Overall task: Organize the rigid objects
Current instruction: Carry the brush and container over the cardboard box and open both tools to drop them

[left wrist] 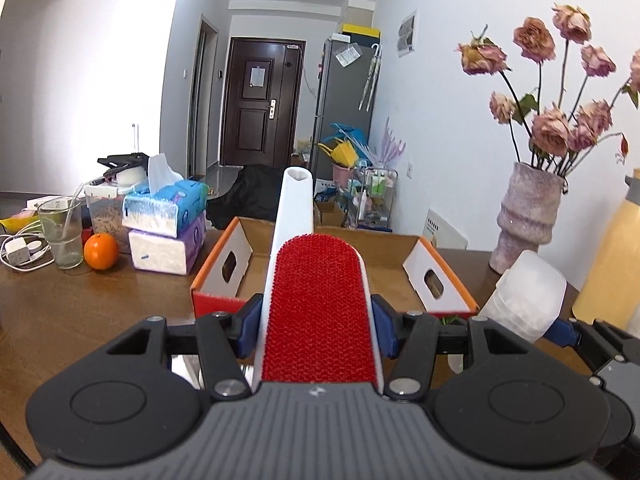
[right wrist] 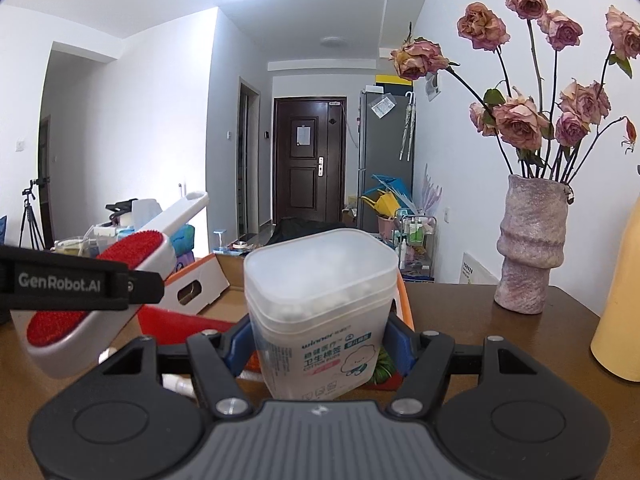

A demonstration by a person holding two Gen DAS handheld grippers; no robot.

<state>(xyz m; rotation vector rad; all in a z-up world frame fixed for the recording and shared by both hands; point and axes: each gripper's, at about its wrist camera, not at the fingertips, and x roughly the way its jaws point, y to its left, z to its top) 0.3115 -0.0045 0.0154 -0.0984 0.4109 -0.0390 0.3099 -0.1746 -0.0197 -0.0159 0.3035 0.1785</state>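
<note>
My left gripper [left wrist: 316, 328] is shut on a white lint brush with a red pad [left wrist: 320, 308], handle pointing forward over an open cardboard box with orange rim [left wrist: 218, 258]. My right gripper [right wrist: 320, 340] is shut on a translucent cotton swab tub [right wrist: 320, 304], held above the table just before the box [right wrist: 192, 292]. The tub also shows at right in the left wrist view [left wrist: 528, 292]. The brush shows at left in the right wrist view [right wrist: 120, 264], with the left gripper across it.
On the brown table [left wrist: 80, 312]: a stack of tissue packs [left wrist: 168, 224], an orange [left wrist: 101, 251], a glass with a straw [left wrist: 62, 232], a charger with cables [left wrist: 18, 254]. A vase of dried roses [right wrist: 528, 244] and a yellow bottle [right wrist: 620, 300] stand right.
</note>
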